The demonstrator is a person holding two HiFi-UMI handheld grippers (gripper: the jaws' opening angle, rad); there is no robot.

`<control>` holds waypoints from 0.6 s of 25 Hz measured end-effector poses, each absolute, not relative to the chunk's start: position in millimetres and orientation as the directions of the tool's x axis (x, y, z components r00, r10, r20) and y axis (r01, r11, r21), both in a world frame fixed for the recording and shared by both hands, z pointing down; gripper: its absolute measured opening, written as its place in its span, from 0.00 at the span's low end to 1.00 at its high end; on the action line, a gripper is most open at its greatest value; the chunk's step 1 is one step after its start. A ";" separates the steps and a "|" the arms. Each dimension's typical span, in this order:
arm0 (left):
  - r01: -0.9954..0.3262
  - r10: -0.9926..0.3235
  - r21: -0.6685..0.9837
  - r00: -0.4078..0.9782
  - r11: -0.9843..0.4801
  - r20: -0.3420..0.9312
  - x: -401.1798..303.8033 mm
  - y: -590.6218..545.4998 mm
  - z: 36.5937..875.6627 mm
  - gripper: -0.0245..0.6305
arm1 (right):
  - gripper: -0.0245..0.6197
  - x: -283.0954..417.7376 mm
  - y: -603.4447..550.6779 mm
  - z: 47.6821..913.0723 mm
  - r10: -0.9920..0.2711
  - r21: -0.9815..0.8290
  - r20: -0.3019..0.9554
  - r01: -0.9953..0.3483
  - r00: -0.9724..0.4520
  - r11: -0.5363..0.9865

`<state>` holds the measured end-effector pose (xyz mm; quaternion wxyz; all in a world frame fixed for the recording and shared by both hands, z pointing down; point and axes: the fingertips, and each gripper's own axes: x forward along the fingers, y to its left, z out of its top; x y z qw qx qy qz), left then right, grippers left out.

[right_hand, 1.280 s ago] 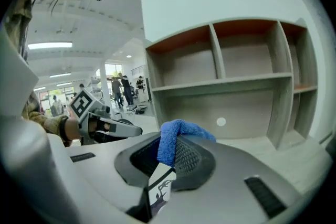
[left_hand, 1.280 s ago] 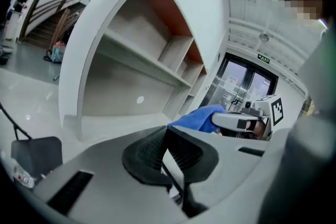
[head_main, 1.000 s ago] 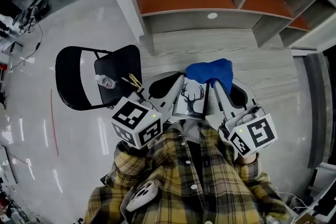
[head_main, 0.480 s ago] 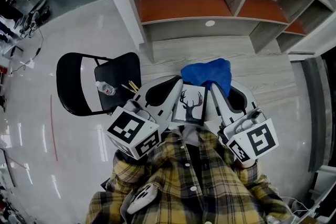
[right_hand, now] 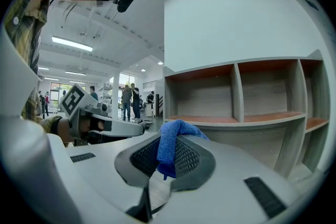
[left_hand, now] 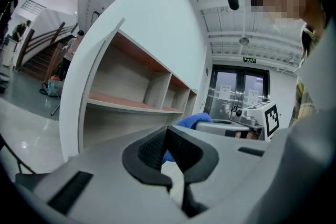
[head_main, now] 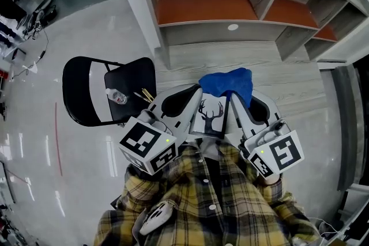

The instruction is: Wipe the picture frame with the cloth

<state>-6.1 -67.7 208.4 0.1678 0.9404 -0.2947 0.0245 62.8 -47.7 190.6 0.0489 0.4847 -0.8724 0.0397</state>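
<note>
head view: left tongs [head_main: 195,102] and right tongs [head_main: 235,99] are both held close to the chest of the yellow plaid shirt [head_main: 202,199], tips pointing away from the body. the small white picture frame with a black deer silhouette [head_main: 210,115] sits between the two tongs, its face toward the camera. the left tongs are closed on the frame's left edge; in the left gripper view the pads meet on a thin pale edge. the right tongs are clamped on the blue terry cloth [head_main: 230,80]; in the right gripper view a fold of it stands up between the pads. the cloth bunches just past the frame's far edge, touching its top right corner. a black folding chair [head_main: 92,89] with a small plastic bottle [head_main: 117,95] on its seat stands to the left. an empty pale wood shelf unit [head_main: 230,3] lies ahead.
</note>
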 end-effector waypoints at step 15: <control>-0.517 -0.505 0.254 0.855 -0.817 0.114 -1.9 -86.8 203.1 0.04 | 0.10 63.8 -52.8 198.5 -0.843 -0.034 0.132 -0.853 -0.521 0.521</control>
